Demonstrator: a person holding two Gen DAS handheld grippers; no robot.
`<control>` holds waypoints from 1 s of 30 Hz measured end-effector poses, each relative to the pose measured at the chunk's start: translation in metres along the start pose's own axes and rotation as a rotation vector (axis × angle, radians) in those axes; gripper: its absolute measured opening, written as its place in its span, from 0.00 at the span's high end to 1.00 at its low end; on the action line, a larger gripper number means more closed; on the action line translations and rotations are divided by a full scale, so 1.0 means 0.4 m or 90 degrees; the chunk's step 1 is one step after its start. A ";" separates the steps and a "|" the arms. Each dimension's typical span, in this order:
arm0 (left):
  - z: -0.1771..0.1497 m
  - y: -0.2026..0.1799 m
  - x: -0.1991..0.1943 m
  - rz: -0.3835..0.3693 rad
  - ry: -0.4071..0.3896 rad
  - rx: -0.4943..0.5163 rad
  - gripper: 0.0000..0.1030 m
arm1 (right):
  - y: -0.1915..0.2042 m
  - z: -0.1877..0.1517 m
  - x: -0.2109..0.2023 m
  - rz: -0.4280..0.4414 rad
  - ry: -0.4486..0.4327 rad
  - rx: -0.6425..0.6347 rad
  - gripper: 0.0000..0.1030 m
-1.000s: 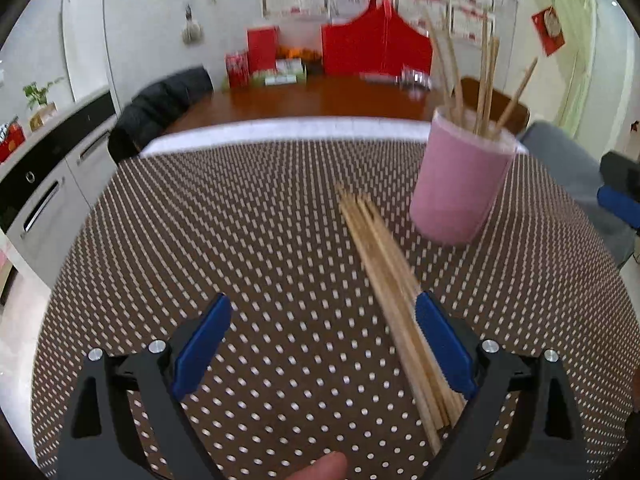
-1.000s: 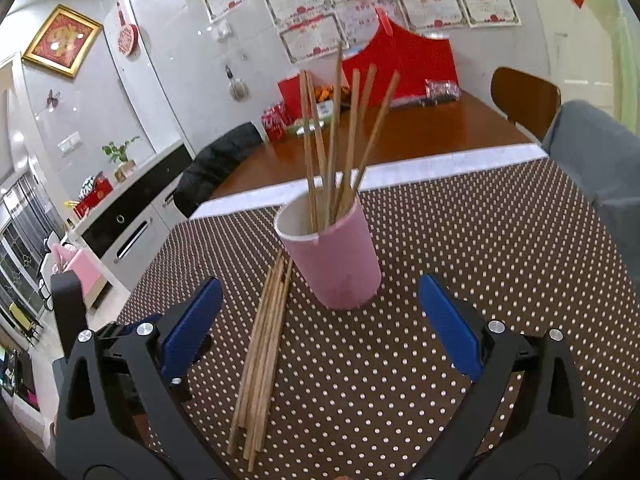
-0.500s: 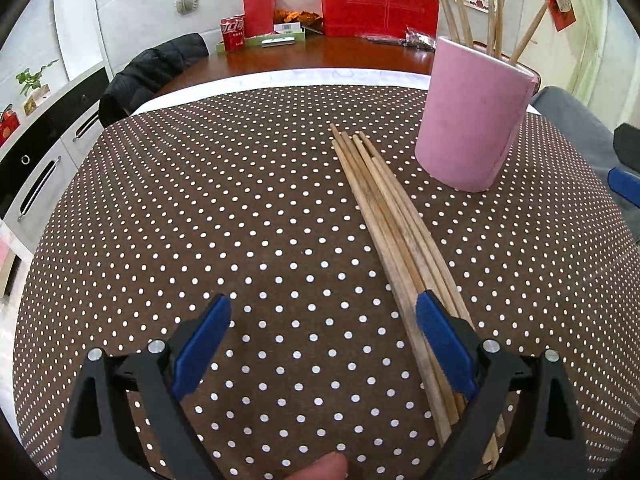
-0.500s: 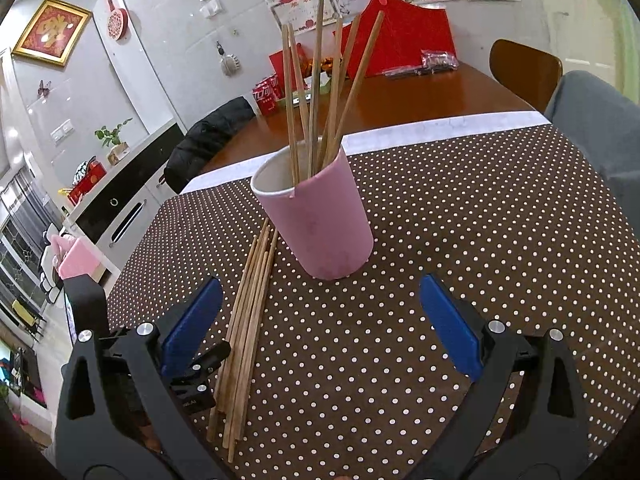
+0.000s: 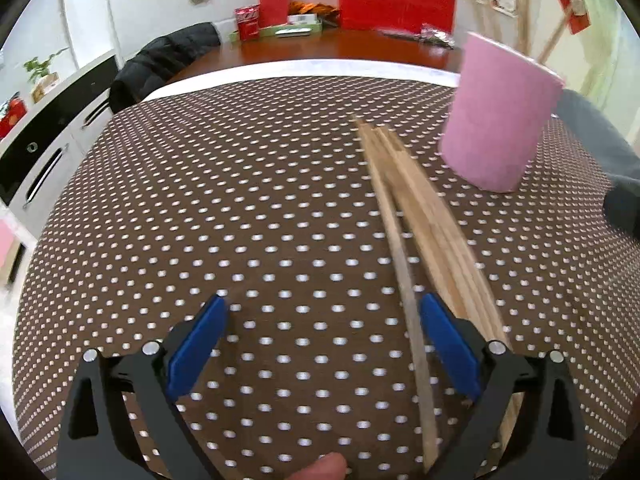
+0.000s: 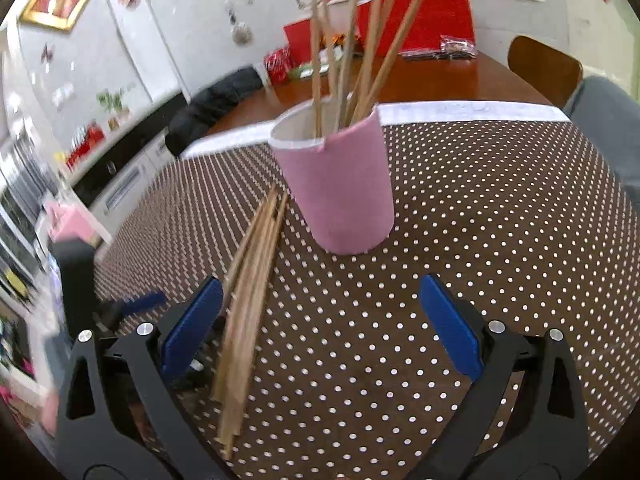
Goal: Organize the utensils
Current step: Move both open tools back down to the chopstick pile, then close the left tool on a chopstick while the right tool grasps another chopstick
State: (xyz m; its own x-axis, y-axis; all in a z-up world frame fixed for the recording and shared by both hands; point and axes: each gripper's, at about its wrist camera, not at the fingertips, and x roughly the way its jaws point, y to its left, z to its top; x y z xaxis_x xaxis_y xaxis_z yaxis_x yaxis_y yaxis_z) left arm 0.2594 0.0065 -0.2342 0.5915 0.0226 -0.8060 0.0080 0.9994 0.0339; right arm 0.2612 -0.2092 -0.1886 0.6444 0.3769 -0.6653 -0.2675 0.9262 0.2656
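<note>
A pink cup point(image 5: 500, 116) holding several wooden chopsticks stands upright on the brown dotted tablecloth point(image 5: 240, 208). A bundle of loose chopsticks point(image 5: 424, 232) lies flat left of the cup, running toward me. My left gripper point(image 5: 324, 344) is open low over the cloth; one chopstick lies just inside its right finger, the others under or outside that finger. In the right wrist view my right gripper point(image 6: 322, 320) is open, facing the cup point(image 6: 340, 184), with the bundle point(image 6: 250, 280) beside its left finger. The left gripper point(image 6: 120, 308) shows at far left there.
A white strip and a wooden table point(image 5: 360, 46) with red boxes lie behind the cloth. A dark jacket hangs on a chair point(image 5: 168, 52) at back left. A grey clothed leg point(image 5: 600, 136) is at the right edge. Cabinets point(image 5: 48, 128) stand left.
My left gripper has shifted right toward the bundle, so one chopstick now lies between its fingers. My right gripper has moved closer to the cup. Both stay open.
</note>
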 end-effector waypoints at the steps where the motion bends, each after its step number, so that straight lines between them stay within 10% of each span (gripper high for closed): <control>1: 0.000 0.007 -0.001 0.002 0.000 0.001 0.07 | 0.005 -0.003 0.011 -0.006 0.011 -0.011 0.06; 30: 0.027 0.096 0.036 -0.005 0.001 0.002 0.07 | 0.134 0.010 0.204 -0.086 0.102 -0.161 0.13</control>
State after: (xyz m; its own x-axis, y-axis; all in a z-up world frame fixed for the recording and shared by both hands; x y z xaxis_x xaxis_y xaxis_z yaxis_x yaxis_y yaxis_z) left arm 0.2771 0.0449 -0.2383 0.5895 0.0144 -0.8076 0.0156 0.9995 0.0292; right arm 0.3024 -0.1290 -0.2256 0.5704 0.2260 -0.7896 -0.3696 0.9292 -0.0011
